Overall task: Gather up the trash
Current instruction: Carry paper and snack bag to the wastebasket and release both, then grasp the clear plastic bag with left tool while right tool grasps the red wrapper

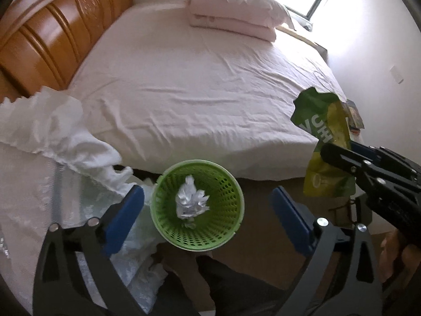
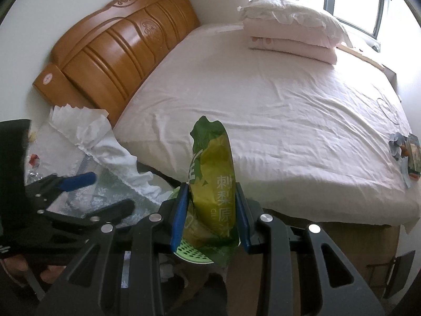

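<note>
**Right wrist view: green bag on its way to the bin**

The right gripper (image 2: 211, 217) is pinching a green snack bag (image 2: 211, 184) between its blue pads, up in the air by the bed (image 1: 197, 84). The green basket (image 1: 197, 205) sits on the floor with a crumpled wrapper (image 1: 190, 201) already inside. The left gripper (image 1: 208, 216) is spread wide and holds nothing. Next, I think, the bag must go over the basket and be let go.

White-sheeted bed (image 2: 276, 110) with carved wooden headboard (image 2: 118, 50) beneath a bright window (image 2: 355, 0).
</note>
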Demonstrator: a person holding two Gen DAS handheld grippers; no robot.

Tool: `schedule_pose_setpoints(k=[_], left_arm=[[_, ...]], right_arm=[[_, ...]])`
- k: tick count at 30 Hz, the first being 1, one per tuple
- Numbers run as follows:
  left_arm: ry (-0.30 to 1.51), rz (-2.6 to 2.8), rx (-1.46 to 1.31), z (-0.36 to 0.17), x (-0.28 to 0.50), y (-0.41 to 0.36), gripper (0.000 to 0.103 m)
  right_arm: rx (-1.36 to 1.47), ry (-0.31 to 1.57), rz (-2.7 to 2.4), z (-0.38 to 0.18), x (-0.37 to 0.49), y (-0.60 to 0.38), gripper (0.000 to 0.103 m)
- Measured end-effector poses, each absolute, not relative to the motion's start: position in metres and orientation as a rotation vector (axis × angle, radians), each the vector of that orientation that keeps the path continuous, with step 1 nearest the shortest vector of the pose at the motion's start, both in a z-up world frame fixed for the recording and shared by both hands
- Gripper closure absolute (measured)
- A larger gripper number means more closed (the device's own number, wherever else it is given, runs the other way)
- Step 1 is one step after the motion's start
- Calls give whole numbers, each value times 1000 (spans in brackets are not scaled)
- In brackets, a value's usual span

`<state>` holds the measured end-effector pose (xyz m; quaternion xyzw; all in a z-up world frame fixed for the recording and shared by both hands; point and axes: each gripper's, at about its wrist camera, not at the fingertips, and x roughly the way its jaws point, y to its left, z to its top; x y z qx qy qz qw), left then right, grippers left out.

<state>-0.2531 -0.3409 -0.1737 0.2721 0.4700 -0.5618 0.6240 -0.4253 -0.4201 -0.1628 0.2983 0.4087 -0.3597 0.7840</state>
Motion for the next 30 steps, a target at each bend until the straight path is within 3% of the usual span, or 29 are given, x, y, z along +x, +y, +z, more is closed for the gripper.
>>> schedule_pose_setpoints(k=[12, 13, 14, 16, 17, 30], left_arm=[[938, -1121, 520, -123, -205, -289, 8], [934, -1112, 514, -122, -202, -285, 8], [930, -1100, 509, -120, -199, -282, 8], [933, -1077, 497, -118, -191, -274, 8], [939, -1070, 488, -118, -188, -273, 8], [950, -1001, 420, -117, -163, -240, 8]], right_arm=[[645, 935, -698, -181, -400, -411, 68], [650, 949, -678, -186, -393, -407, 61], [655, 959, -667, -191, -388, -405, 37], [637, 965, -692, -196, -381, -398, 7], [629, 968, -699, -197, -378, -395, 4], [660, 981, -685, -193, -355, -400, 3]])
